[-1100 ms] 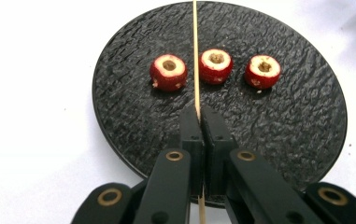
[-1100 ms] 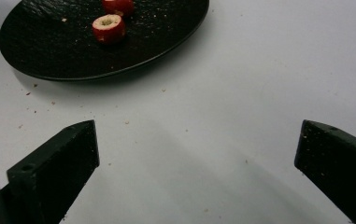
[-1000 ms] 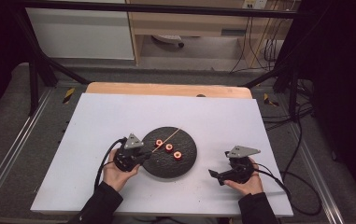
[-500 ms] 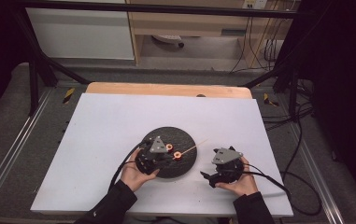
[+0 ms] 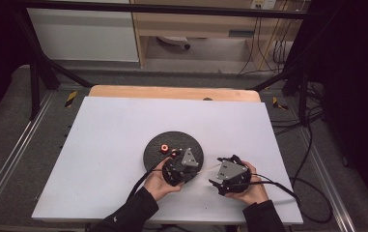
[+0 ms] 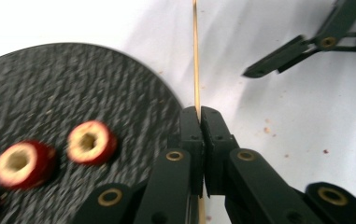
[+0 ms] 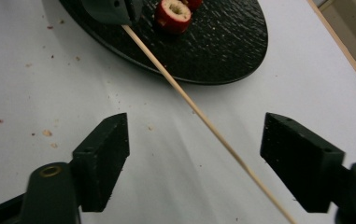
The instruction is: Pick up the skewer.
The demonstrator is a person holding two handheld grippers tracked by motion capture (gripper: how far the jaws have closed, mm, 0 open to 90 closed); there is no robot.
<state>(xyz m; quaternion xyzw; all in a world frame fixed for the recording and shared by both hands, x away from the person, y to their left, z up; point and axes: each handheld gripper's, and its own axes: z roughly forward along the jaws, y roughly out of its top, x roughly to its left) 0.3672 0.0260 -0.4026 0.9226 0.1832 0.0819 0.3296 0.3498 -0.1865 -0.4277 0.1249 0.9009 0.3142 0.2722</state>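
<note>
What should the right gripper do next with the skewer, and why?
Probably close the right gripper on the skewer. The stick already runs between its open jaws, which have just been closing and do not yet touch it, while the left gripper pinches the other end beside the plate. A second grip would steady it for threading the red fruit pieces.

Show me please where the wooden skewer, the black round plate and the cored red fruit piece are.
wooden skewer (image 7: 199, 112): right gripper view, middle of the stick.
black round plate (image 5: 156, 151): high view, bare left part.
cored red fruit piece (image 6: 91, 142): left gripper view, its pale cut top.
</note>
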